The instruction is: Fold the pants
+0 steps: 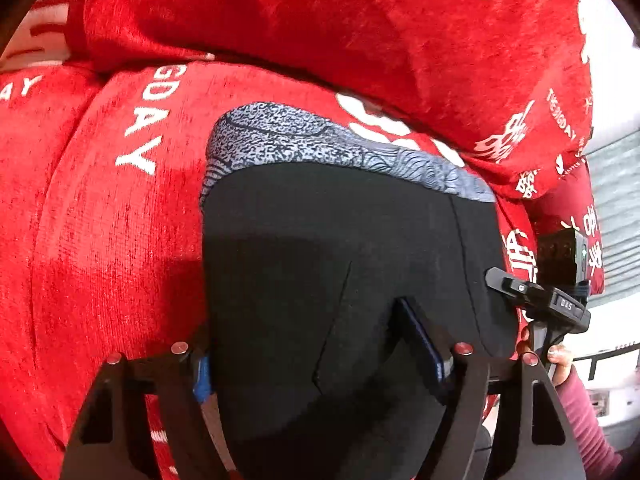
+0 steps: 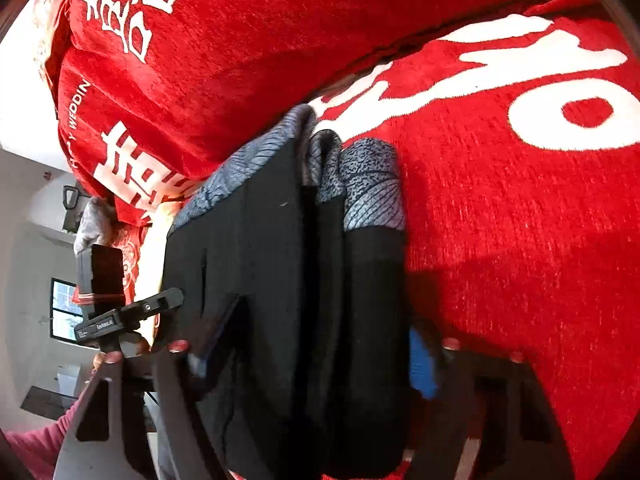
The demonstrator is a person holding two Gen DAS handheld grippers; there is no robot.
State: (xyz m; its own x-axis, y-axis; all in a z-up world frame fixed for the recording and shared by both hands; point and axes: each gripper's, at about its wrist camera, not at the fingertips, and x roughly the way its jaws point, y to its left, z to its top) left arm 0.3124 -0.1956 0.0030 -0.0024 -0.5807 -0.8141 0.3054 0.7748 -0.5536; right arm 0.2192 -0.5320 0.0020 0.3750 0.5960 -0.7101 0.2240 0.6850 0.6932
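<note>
On the left, the left gripper [image 1: 324,344] stands wide open around the black fabric pants with a grey patterned waistband [image 1: 340,264], which lie folded on the red chenille cover with white letters [image 1: 100,208]. On the right, the right gripper [image 2: 316,344] spans the stacked layers [image 2: 280,280]; its grip I cannot tell. Folding seems nearly finished; next, press the bundle flat and release.

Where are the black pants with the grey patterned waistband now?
In both wrist views the folded black pants lie on the red cover, waistband toward the red cushion, between the fingers of both grippers.
</note>
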